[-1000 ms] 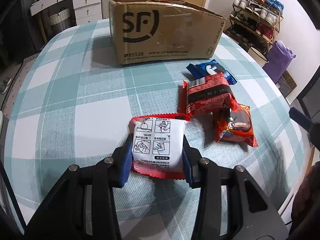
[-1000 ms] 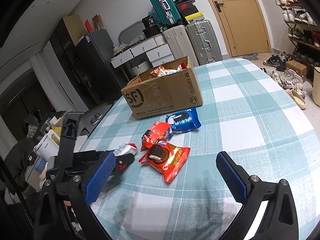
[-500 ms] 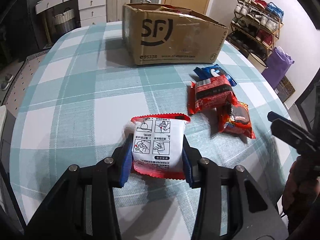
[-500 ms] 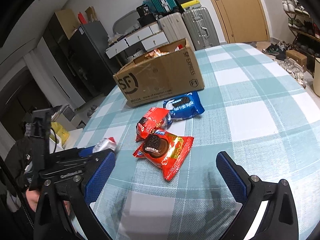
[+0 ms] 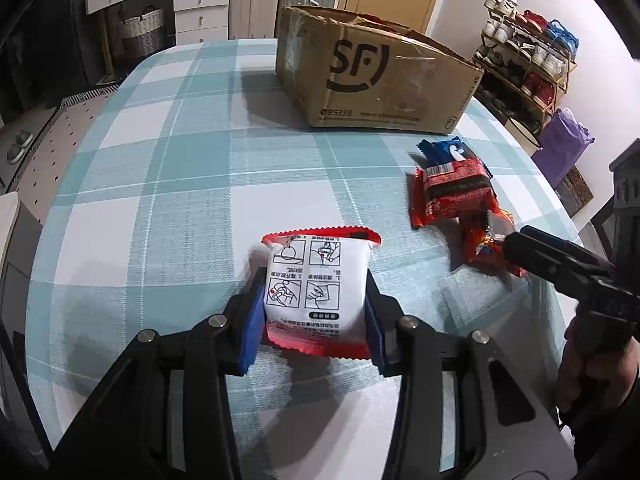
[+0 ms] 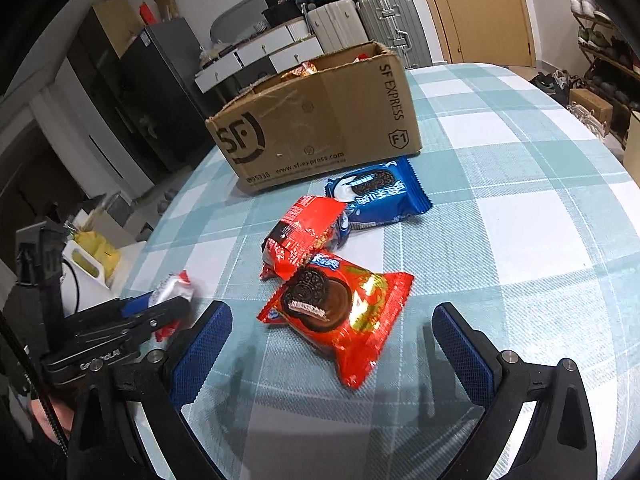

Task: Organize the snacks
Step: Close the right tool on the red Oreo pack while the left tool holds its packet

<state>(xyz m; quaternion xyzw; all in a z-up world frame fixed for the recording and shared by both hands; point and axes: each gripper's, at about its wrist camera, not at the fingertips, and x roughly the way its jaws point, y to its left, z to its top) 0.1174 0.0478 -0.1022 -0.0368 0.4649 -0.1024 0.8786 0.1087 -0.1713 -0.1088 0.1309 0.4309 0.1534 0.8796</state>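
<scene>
Right wrist view: the red cookie packet (image 6: 340, 316) is seen lying flat on the bench, just ahead between the released right tongs (image 6: 336, 350), long axis slanted across them, while the white packet (image 5: 318, 284) is kept clenched in the left tongs (image 5: 316, 316).

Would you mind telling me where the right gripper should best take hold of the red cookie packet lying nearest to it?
Grip the red cookie packet across its puffed middle, coming from above with the right gripper open. It lies flat and diagonal on the table, so turn the jaws to span its narrower width, clear of the crimped ends.
</scene>
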